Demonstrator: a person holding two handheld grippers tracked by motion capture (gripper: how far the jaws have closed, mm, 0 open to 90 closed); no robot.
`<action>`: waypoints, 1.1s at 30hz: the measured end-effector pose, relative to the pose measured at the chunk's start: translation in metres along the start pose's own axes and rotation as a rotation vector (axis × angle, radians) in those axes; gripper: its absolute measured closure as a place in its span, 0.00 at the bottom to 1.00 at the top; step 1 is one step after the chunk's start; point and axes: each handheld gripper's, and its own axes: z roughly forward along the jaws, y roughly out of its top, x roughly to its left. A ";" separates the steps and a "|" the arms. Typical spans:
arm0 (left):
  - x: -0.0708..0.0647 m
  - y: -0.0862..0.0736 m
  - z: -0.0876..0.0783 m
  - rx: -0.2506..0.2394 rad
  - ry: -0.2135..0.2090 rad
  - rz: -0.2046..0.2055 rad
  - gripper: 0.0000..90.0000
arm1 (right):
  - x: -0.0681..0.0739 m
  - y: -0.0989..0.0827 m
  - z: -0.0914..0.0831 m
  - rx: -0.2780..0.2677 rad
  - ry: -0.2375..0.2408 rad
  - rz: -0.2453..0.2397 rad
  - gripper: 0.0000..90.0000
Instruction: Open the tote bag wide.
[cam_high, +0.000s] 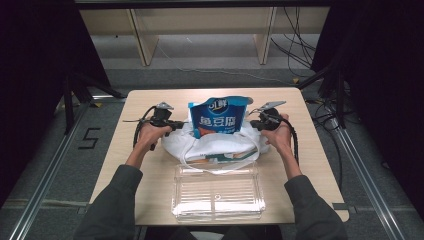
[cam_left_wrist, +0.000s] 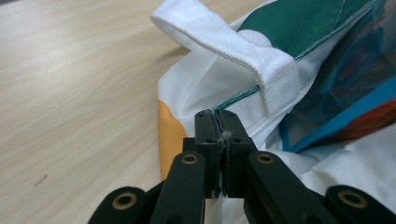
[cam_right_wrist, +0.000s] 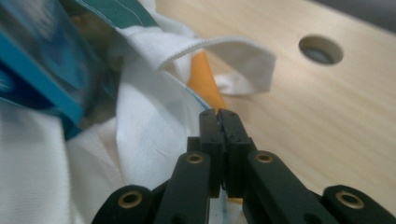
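We have the left tool (cam_high: 176, 125) and right tool (cam_high: 254, 123) clamped on opposite rim edges of the cloth bag (cam_high: 220, 145), the blue pouch (cam_high: 218, 119) upright between them.

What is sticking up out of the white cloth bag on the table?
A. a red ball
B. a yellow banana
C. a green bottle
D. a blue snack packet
D: in the high view a blue snack packet with white lettering stands up out of the white cloth bag, between the left gripper and the right gripper, each pinching an edge of the bag.
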 end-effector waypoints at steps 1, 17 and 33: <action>0.001 -0.001 0.003 0.008 -0.005 -0.005 0.97 | -0.002 -0.002 0.005 0.028 0.000 -0.005 1.00; 0.001 -0.005 -0.007 -0.063 -0.019 -0.034 0.77 | -0.016 -0.012 -0.001 -0.037 0.020 0.067 0.80; -0.043 -0.034 -0.073 -0.191 -0.078 -0.021 0.58 | 0.046 0.001 -0.056 -0.055 0.177 -0.091 0.70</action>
